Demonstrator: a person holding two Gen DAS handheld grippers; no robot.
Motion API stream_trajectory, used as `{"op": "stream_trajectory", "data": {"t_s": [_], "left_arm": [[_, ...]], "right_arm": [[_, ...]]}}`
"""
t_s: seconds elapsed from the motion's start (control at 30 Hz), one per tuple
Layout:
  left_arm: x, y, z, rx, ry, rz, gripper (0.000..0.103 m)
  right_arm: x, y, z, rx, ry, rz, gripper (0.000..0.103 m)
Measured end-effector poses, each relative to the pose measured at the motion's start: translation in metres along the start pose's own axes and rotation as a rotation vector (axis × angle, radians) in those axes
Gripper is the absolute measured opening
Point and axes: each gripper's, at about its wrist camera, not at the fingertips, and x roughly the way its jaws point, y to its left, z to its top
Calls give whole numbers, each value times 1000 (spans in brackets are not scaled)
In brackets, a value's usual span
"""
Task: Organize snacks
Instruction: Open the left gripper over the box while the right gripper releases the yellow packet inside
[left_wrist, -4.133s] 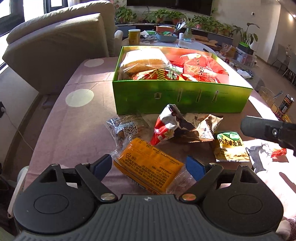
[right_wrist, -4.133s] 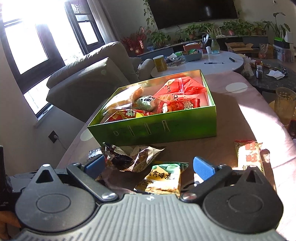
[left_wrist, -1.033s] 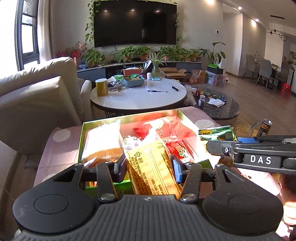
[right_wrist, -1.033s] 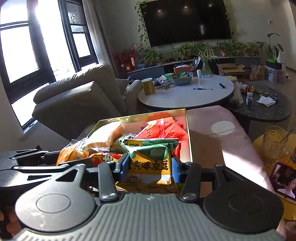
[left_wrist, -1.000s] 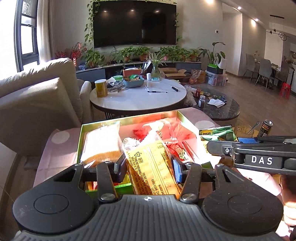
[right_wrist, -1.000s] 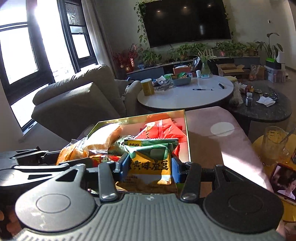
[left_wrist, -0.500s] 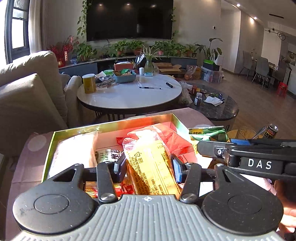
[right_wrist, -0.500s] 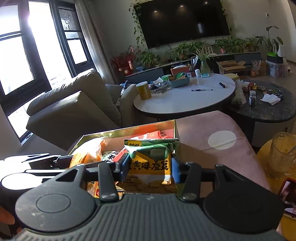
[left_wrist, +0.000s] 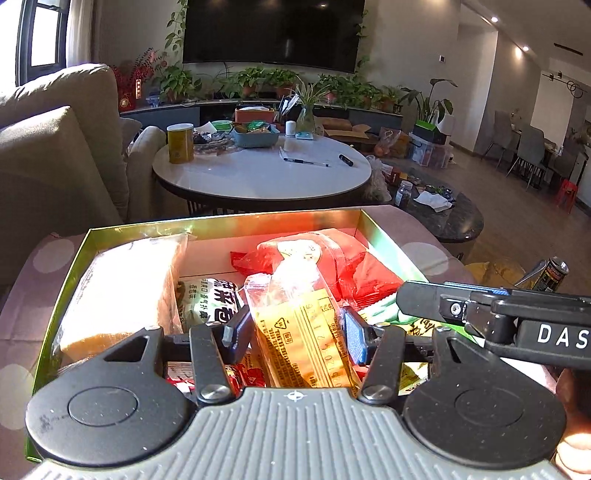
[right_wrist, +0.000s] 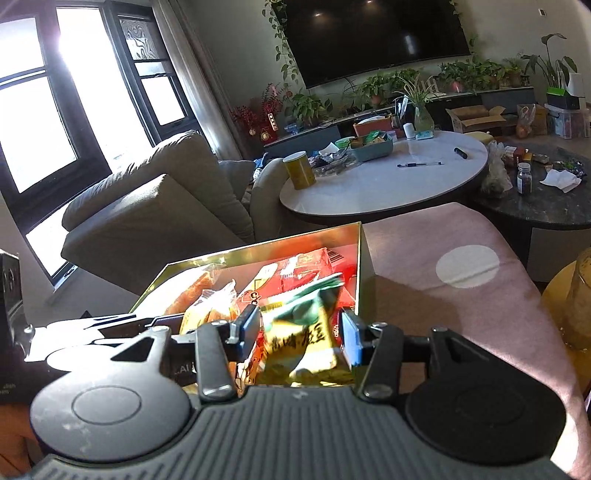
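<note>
My left gripper (left_wrist: 295, 334) is shut on an orange-yellow clear-wrapped snack pack (left_wrist: 299, 328), held over the green snack box (left_wrist: 207, 223). The box holds a pale bread pack (left_wrist: 122, 288), red packets (left_wrist: 332, 258) and a white-green packet (left_wrist: 210, 299). My right gripper (right_wrist: 300, 332) is over the box's right side (right_wrist: 360, 258). Its blue pads have spread, and the yellow-green bean snack bag (right_wrist: 306, 332) between them is tilted and blurred. The right gripper also shows in the left wrist view (left_wrist: 461, 306), close at the right.
The box sits on a pink spotted tablecloth (right_wrist: 443, 258). A round white table (left_wrist: 258, 173) with a yellow can (left_wrist: 180, 143) stands behind. A beige sofa (right_wrist: 155, 206) is at the left. A glass (right_wrist: 580, 295) and a can (left_wrist: 552, 271) stand at the right.
Both grippers moved forward and lower over the box. The right gripper's pads have spread, and the bean bag has tilted and slipped downward. The left grip is unchanged.
</note>
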Motion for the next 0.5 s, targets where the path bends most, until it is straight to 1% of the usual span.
{"op": "stream_trajectory", "data": {"t_s": [0.07,0.1,0.17,0.33,0.4,0.5], "left_arm": [[-4,-1,0,4,-5,-6,53],[-7,-1,0,11,-14,1,57],[-13,-2,0,26,-36,17,60],[-32,3,2,28,-69,30,62],[-38,6,1,30,-78,41,65],[-46,10,-1,37,-86,63,65]], "right_arm": [[-3,-1,1,13,-2,7,55],[-3,-2,2,17,-5,7,55],[-5,-1,2,19,-11,-8,56],[-6,-3,2,31,-12,-11,56],[-7,-3,3,28,-17,-8,56],[-8,-2,3,24,-22,-1,57]]}}
